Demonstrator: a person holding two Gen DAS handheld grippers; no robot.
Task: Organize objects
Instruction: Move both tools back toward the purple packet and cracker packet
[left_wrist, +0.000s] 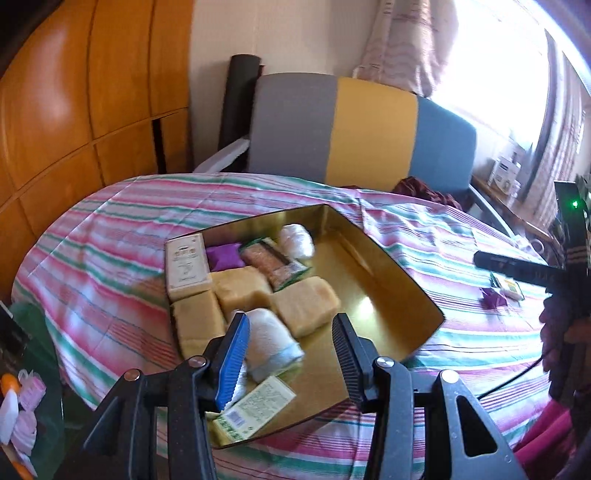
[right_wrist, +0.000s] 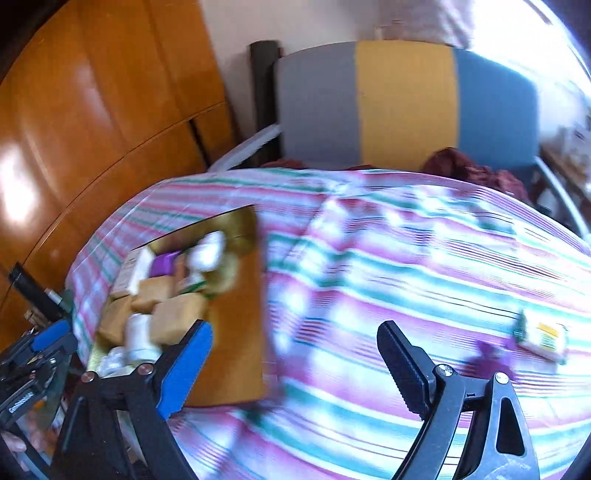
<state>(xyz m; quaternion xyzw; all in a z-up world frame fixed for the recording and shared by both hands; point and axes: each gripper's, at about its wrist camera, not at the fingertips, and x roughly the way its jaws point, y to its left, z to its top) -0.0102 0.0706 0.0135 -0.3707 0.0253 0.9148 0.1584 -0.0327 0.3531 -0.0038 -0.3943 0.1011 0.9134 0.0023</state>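
A gold tin box (left_wrist: 388, 280) lies on the striped cloth; in the right wrist view the box (right_wrist: 236, 332) is at the left. It holds several items: tan cakes (left_wrist: 304, 304), white rolls (left_wrist: 267, 341), a purple packet (left_wrist: 223, 256), a cream carton (left_wrist: 186, 267) and a green-labelled packet (left_wrist: 258, 404). My left gripper (left_wrist: 291, 354) is open and empty above the box's near end. My right gripper (right_wrist: 295, 363) is open and empty over bare cloth, right of the box. A purple packet (right_wrist: 487, 356) and a yellow-green packet (right_wrist: 543, 338) lie on the cloth at the right.
A grey, yellow and blue chair back (left_wrist: 362, 133) stands behind the table, with dark red cloth (left_wrist: 424, 188) on its seat. Wooden cupboards (left_wrist: 74, 110) are at the left. A side shelf with boxes (left_wrist: 506, 177) is at the far right.
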